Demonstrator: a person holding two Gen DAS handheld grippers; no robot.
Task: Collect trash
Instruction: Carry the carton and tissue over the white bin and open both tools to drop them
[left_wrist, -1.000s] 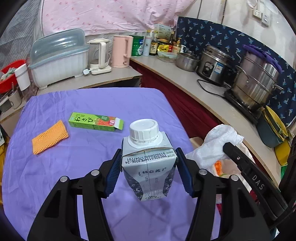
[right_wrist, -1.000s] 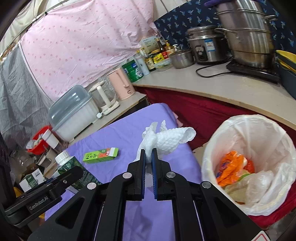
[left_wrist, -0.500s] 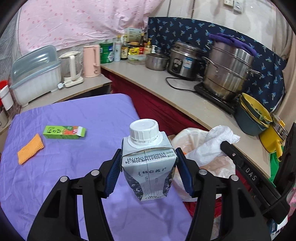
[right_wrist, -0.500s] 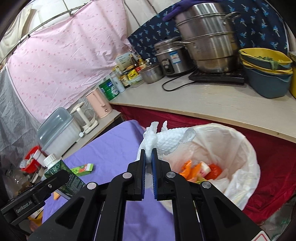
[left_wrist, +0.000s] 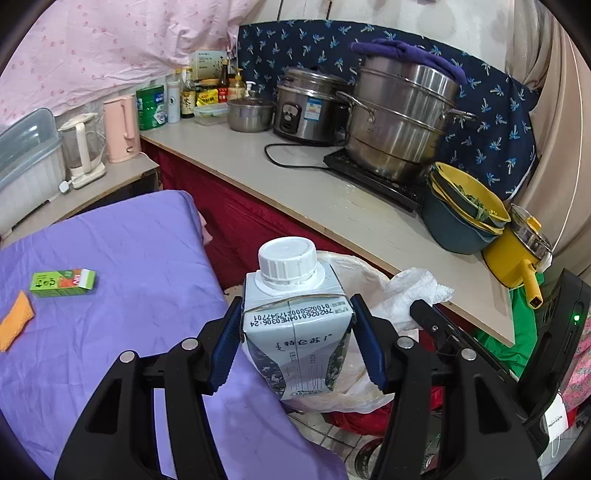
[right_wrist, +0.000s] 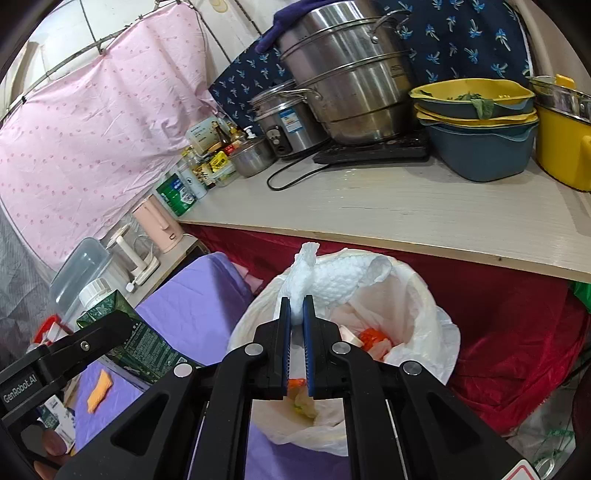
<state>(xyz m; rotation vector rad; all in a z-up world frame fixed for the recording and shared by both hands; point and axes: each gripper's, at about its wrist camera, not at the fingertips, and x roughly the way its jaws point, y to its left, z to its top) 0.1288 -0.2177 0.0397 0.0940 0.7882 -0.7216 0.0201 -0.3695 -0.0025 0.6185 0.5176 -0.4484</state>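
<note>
My left gripper (left_wrist: 295, 332) is shut on a grey-white drink carton (left_wrist: 295, 325) with a white screw cap, held upright at the purple table's right edge, beside the bin. My right gripper (right_wrist: 296, 306) is shut on a crumpled white paper towel (right_wrist: 332, 277) and holds it over the trash bin (right_wrist: 424, 306), which has a white bag liner and holds orange and white scraps. The towel (left_wrist: 413, 291) and bin liner (left_wrist: 354, 269) also show in the left wrist view. A green box (left_wrist: 62, 282) and an orange sponge (left_wrist: 14, 325) lie on the purple cloth (left_wrist: 129, 258).
A counter (right_wrist: 406, 206) runs behind the bin with a steel steamer pot (left_wrist: 399, 114), rice cooker (left_wrist: 310, 107), stacked blue and yellow bowls (right_wrist: 476, 122) and bottles. A pink kettle (left_wrist: 120, 129) and dish box (left_wrist: 26, 162) stand at the back left. Red cloth (right_wrist: 517, 332) hangs under the counter.
Both grippers have moved right, off the table toward the bin. The towel now hangs over the bin's opening and the carton is at the table's edge next to the bin.
</note>
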